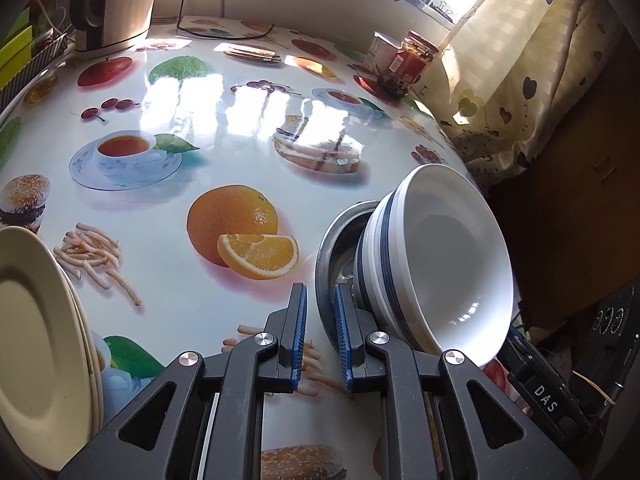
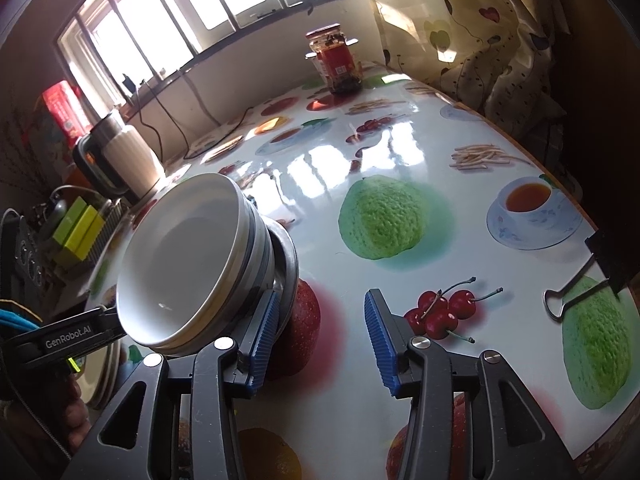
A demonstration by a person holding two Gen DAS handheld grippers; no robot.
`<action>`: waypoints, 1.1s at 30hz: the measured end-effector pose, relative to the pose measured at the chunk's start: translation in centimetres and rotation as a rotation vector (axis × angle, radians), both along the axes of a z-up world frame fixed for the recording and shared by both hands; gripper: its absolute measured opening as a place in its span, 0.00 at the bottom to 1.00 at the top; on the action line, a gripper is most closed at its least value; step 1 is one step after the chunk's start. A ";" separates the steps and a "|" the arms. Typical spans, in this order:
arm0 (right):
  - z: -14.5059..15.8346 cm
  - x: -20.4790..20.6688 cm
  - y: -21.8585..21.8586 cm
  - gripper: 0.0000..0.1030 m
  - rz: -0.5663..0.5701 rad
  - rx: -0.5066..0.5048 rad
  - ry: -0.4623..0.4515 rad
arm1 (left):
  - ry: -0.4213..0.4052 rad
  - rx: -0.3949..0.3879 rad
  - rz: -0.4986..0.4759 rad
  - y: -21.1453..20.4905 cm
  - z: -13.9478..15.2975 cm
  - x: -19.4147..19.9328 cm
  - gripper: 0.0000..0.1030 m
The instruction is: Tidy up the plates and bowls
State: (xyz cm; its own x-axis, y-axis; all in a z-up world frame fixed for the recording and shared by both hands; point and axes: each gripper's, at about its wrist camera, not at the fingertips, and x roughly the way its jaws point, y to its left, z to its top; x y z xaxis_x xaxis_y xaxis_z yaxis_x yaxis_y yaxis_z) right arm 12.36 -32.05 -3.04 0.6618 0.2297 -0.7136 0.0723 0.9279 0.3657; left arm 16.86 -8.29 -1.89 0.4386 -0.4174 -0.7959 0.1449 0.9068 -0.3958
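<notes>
A white bowl with blue stripes [image 1: 440, 264] sits nested in a steel bowl [image 1: 340, 248], and the stack is tilted off the table. My left gripper [image 1: 320, 332] has its two pads on either side of the steel bowl's rim. In the right wrist view the same white bowl [image 2: 180, 256] and steel bowl [image 2: 290, 264] are at the left, beside the left finger of my right gripper [image 2: 320, 340], which is open and holds nothing. Cream plates [image 1: 36, 340] are stacked at the lower left of the left wrist view.
The table [image 1: 180, 200] has a glossy cloth printed with fruit and food. An electric kettle [image 1: 116, 0] stands at the back left, a jar [image 1: 412, 60] and a tin at the back right. A curtain [image 1: 520, 80] hangs right of the table. A binder clip [image 2: 576, 296] lies near the right edge.
</notes>
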 end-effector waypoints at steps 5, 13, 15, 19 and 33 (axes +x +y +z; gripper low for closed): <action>-0.4 0.6 -1.0 0.43 0.005 0.052 -0.008 | 0.015 -0.021 0.000 0.1 -0.5 0.3 0.14; -0.7 1.1 -1.5 0.44 0.024 0.075 -0.030 | -0.017 0.026 -0.013 -0.5 -0.4 0.2 0.14; -0.8 1.1 -1.7 0.44 0.032 0.088 -0.036 | -0.036 0.054 -0.022 -0.9 -0.3 0.0 0.14; -1.1 1.2 -2.0 0.40 0.041 0.132 -0.038 | -0.046 0.065 -0.035 -1.0 -0.3 0.1 0.14; -0.9 1.2 -1.1 0.25 0.119 0.143 -0.069 | -0.036 0.035 -0.065 -1.0 -0.9 0.4 0.14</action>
State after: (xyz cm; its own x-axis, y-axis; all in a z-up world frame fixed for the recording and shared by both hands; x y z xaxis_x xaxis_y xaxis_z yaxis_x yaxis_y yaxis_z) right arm 13.58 -33.10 -3.94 0.6701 0.4050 -0.6221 -0.0643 0.8665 0.4949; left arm 17.29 -9.30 -2.77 0.4398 -0.4183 -0.7947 0.2174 0.9082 -0.3577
